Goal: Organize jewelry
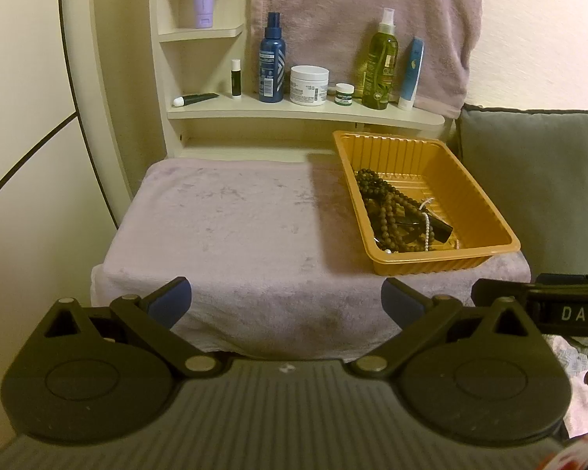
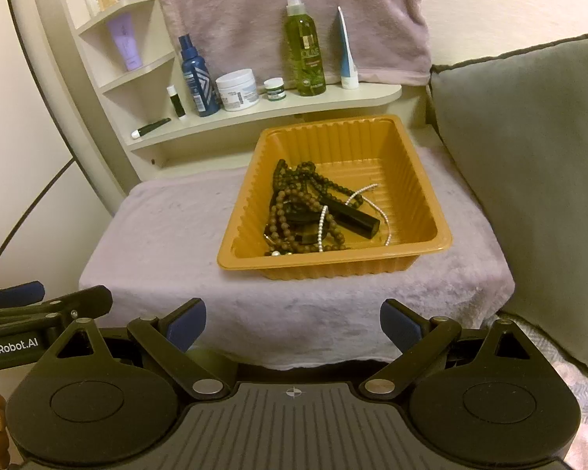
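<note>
An orange plastic tray [image 1: 411,149] [image 2: 423,180] stands on the right part of a towel-covered table [image 1: 231,235] [image 2: 168,243]. In it lie brown bead necklaces [image 1: 388,211] [image 2: 294,203], a white pearl strand [image 1: 426,231] [image 2: 322,223] and a black rectangular case [image 1: 441,229] [image 2: 352,217]. My left gripper [image 1: 286,301] is open and empty, held short of the table's front edge, left of the tray. My right gripper [image 2: 293,323] is open and empty, in front of the tray. Each gripper shows at the edge of the other's view.
A cream shelf [image 1: 305,111] [image 2: 266,111] behind the table carries bottles, jars and tubes. A pink towel [image 1: 356,19] hangs on the wall. A grey cushion [image 1: 537,180] [image 2: 529,180] stands right of the table.
</note>
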### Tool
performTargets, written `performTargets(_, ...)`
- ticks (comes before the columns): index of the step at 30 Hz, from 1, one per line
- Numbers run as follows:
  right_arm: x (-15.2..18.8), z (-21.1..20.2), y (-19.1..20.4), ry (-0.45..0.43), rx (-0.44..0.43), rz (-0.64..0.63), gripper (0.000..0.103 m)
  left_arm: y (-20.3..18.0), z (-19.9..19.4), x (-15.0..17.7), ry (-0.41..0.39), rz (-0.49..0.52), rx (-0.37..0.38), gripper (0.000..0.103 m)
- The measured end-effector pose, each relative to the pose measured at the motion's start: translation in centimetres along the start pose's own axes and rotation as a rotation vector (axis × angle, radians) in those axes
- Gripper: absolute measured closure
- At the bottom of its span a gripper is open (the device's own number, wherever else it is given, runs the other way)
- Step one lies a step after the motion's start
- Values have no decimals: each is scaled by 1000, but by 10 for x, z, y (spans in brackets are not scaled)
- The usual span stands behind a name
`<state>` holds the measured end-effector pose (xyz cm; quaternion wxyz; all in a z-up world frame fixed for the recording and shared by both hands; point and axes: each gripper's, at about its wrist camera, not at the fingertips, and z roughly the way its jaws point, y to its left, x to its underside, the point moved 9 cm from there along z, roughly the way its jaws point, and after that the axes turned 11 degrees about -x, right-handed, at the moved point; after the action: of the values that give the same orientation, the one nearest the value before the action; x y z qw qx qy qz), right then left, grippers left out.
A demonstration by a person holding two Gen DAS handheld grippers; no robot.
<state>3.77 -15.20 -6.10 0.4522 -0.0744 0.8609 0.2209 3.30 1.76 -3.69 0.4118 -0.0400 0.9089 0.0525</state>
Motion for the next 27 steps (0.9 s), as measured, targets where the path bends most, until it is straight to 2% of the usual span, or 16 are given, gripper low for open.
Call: performTargets(27,0,-1,-1,-6,3,6,8,-1,-1,0,-3,4,4,1)
